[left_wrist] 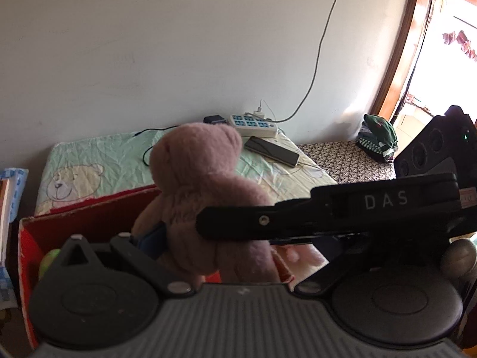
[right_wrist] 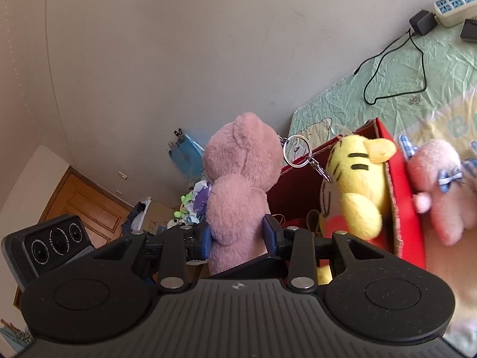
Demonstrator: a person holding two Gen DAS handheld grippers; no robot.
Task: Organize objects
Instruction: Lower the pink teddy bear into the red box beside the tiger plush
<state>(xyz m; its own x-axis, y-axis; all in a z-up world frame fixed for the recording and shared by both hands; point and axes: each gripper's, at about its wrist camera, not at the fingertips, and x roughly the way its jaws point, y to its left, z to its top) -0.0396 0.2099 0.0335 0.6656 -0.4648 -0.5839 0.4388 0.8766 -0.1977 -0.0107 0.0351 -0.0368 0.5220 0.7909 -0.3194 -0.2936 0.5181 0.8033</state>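
The right gripper (right_wrist: 238,234) has its jaws clenched on a pink bear (right_wrist: 238,179), held above the red box (right_wrist: 405,208)'s left edge on the bed (right_wrist: 417,95). A yellow tiger (right_wrist: 357,185) sits inside. The left gripper's (left_wrist: 190,238) jaw state I cannot tell.

A dusty-pink plush bear (right_wrist: 238,185) sits beside a red cardboard box (right_wrist: 402,208). In the box, a yellow tiger toy (right_wrist: 354,185) with black stripes; right of it, a pale pink plush (right_wrist: 441,188) — blue gingham bow. Behind the box, a mint-green bear-print sheet (right_wrist: 417,68).

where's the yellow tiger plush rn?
Right wrist view, right of centre: yellow tiger plush sits in the red box, between the mauve bear and pink plush.
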